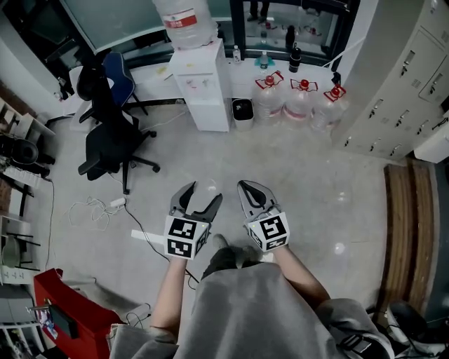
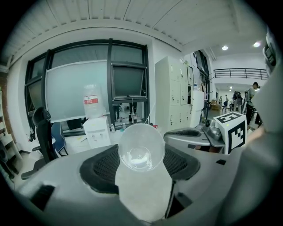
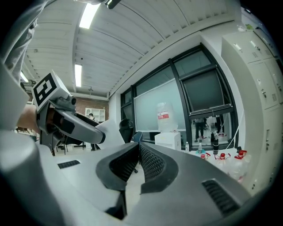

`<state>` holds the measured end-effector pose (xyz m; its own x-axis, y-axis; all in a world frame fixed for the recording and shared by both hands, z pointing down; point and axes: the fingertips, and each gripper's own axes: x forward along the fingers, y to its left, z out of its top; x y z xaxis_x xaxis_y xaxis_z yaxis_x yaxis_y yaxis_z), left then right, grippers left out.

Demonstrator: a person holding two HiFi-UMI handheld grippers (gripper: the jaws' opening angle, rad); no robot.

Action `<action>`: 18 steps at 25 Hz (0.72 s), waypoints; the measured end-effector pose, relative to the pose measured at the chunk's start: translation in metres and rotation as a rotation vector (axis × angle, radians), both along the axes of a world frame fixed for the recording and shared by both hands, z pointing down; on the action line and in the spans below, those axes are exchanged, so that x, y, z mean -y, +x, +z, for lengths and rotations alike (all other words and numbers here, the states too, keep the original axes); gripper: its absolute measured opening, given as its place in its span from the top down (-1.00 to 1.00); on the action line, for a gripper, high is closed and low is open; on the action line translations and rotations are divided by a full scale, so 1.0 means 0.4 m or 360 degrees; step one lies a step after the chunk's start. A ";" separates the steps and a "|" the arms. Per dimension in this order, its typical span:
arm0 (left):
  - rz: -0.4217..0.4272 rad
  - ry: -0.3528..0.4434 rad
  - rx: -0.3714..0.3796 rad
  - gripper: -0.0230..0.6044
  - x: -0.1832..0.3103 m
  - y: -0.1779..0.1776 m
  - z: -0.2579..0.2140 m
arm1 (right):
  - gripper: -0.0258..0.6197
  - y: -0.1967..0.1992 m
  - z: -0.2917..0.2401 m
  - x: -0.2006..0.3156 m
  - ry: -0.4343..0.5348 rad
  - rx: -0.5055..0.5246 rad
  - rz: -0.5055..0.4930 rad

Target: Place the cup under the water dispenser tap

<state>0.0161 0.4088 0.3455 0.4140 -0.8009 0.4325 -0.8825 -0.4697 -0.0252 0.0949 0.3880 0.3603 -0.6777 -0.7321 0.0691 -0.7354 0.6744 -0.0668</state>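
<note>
A clear plastic cup (image 2: 141, 148) sits between the jaws of my left gripper (image 2: 141, 152), its open mouth facing the camera; the gripper is shut on the cup. In the head view the left gripper (image 1: 197, 199) is held over the floor and the cup hardly shows there. My right gripper (image 1: 254, 193) is beside it, shut and holding nothing, its ribbed pads (image 3: 148, 161) meeting at the tip. The white water dispenser (image 1: 203, 87), with a bottle (image 1: 186, 21) on top, stands across the floor by the window; it also shows as the dispenser (image 2: 97, 131) in the left gripper view.
A black office chair (image 1: 112, 137) stands left of the dispenser. A small bin (image 1: 243, 112) and three water jugs (image 1: 300, 98) sit to its right. Grey lockers (image 1: 400, 77) line the right wall. Cables (image 1: 95, 208) and a red box (image 1: 70, 315) lie at the lower left.
</note>
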 end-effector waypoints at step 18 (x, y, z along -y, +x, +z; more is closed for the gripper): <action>0.0066 -0.0040 -0.0058 -0.04 0.360 -0.186 0.044 | 0.89 -0.191 0.050 0.320 -0.0056 -0.0050 0.0047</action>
<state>-0.0582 0.2646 0.3631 0.4623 -0.7718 0.4365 -0.8624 -0.5058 0.0189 0.0186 0.2601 0.3805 -0.6529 -0.7485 0.1162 -0.7570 0.6500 -0.0665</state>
